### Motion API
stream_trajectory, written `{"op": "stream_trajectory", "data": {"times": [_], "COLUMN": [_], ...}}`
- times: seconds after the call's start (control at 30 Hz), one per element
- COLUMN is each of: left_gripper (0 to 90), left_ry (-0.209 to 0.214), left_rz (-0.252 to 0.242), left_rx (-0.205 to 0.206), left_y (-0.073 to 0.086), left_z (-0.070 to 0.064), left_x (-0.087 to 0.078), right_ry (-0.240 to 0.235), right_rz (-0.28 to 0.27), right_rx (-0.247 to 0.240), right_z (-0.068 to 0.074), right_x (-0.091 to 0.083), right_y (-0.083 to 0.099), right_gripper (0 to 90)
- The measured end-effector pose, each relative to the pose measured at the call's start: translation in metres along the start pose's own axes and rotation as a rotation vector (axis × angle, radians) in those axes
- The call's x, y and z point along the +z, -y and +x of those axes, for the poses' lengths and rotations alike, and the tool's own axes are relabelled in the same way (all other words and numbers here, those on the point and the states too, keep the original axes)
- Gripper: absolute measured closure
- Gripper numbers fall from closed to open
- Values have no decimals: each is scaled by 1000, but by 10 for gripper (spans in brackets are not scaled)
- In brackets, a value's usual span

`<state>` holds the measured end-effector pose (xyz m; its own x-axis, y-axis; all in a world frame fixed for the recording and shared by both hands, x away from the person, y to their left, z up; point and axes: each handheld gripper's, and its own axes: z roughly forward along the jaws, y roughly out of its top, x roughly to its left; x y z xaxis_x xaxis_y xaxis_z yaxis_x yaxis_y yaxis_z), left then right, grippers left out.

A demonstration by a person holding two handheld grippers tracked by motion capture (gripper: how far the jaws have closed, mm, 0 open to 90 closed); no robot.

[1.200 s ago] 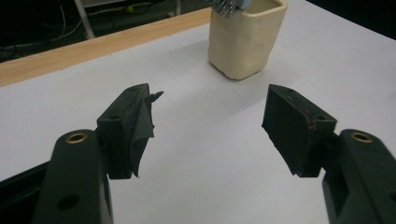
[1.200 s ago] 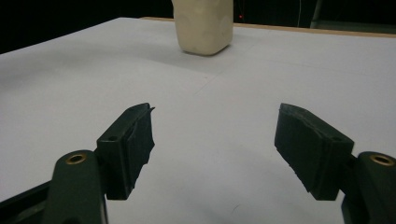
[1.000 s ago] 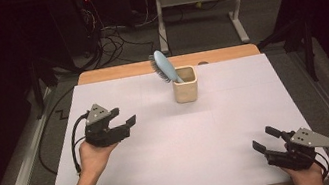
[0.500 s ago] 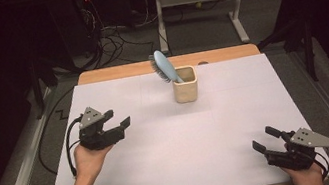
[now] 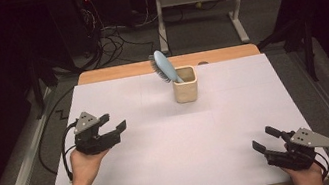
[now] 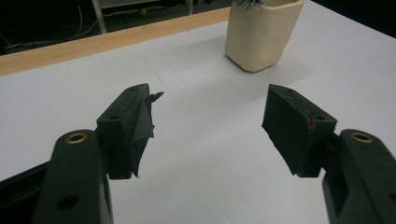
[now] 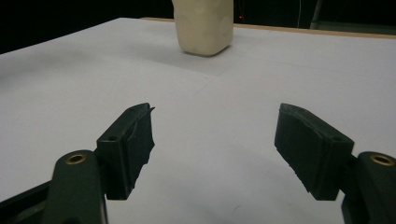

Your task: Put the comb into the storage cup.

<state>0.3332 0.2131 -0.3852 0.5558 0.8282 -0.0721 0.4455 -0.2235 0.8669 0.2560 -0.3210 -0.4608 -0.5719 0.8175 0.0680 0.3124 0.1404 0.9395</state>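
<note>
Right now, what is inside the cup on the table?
A blue hairbrush stands in the cream cup, bristle head up and leaning left over the rim. Its handle end and the cup's bottom are hidden by the wall.

I am working in a lab-type recording room. A white sheet [image 5: 185, 134] is covering my wood-edged bench [image 5: 113, 72]; loose cables [image 5: 115, 37] are trailing over grey carpet [image 5: 203, 35] behind it, beside a metal stand frame [image 5: 234, 7], and the surroundings are sitting dark.

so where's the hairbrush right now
In the high view the hairbrush stands head-up in the beige cup, at the table's far middle, leaning left.
</note>
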Motion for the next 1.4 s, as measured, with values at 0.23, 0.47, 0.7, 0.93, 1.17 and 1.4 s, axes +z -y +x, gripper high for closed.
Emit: {"op": "stream_trajectory", "data": {"times": [0.23,0.47,0.7,0.93,1.17,1.4], "left_gripper": [332,329,326,322,323,320], "left_ry": [-18,-23,-20,-26,-31,-30], "left_rz": [1,3,-1,-5,-17,-13], "left_rx": [20,14,10,10,8,7], "left_y": [6,13,19,26,31,39], "left_z": [-1,0,-1,-1,-1,-2], "left_x": [-4,-8,-12,-16,-22,-25], "right_ry": [0,0,-1,-1,1,-1], "right_rz": [1,3,2,3,2,3], "right_rx": [0,1,-1,-2,-5,-3], "right_z": [0,0,1,1,1,1], "right_x": [0,0,0,1,1,1], "right_y": [0,0,0,0,0,0], "right_gripper": [285,284,284,284,284,284]}}
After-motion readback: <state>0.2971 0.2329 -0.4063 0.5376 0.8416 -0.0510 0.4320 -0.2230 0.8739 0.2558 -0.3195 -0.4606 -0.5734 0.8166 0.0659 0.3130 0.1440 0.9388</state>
